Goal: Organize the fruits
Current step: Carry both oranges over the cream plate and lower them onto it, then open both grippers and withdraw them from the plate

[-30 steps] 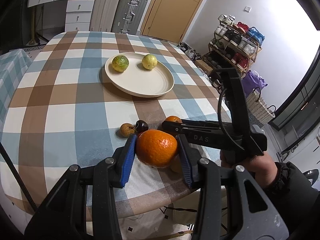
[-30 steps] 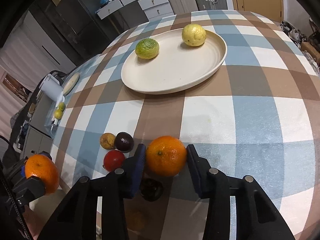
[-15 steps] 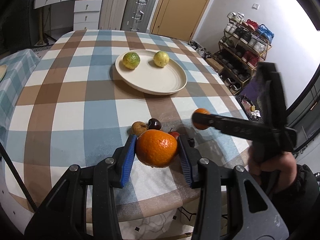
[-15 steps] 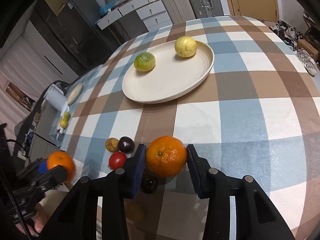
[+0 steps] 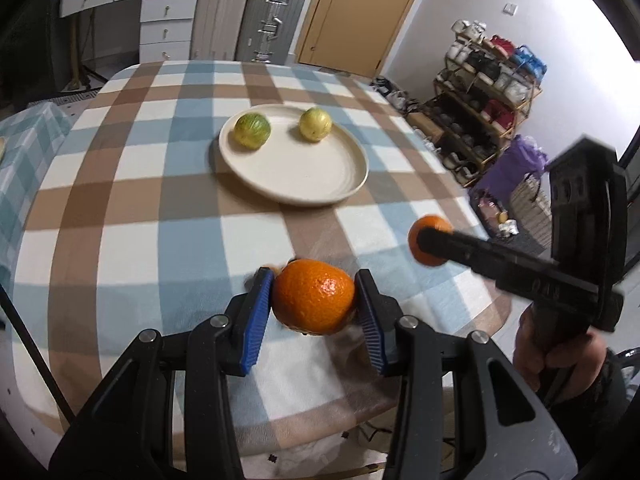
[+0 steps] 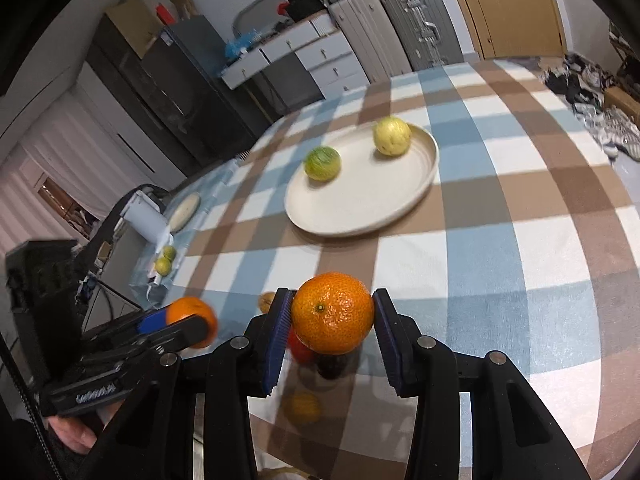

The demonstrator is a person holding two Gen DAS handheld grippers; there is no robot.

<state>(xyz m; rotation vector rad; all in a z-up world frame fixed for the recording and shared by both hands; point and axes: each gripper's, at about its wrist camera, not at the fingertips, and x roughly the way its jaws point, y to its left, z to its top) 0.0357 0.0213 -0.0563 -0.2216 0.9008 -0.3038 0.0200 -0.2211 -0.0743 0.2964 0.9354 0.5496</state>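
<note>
Two round orange mandarins are off the table at once, one in each set of tongs. The left tongs (image 5: 314, 306) are closed onto the left mandarin (image 5: 314, 297), blue ribbed pads pressed to both its sides, and the right tongs (image 6: 331, 322) grip the right mandarin (image 6: 332, 313) the same way; each tool also shows at the edge of the other's view with its fruit at the tip. Both fruits hang above the near edge of the table (image 5: 132, 208), which is covered in a blue, brown and white checked cloth. Ahead, well apart from both tools, sits the wide cream ceramic plate (image 5: 340, 190), which carries a green-streaked round citrus (image 5: 252, 131) and a pale yellow round citrus (image 5: 316, 124) along its far side, with the near half bare. Beneath the right tongs a few small loose fruits (image 6: 308, 406) lie on the cloth, partly hidden and blurred. The step in hand looks like the carry phase, with both pickups made and neither fruit delivered. The next move probably calls for bringing each mandarin forward over the bare part of the plate, lowering until it rests, then opening the pads gently so it does not roll into the citrus or off the rim.
</note>
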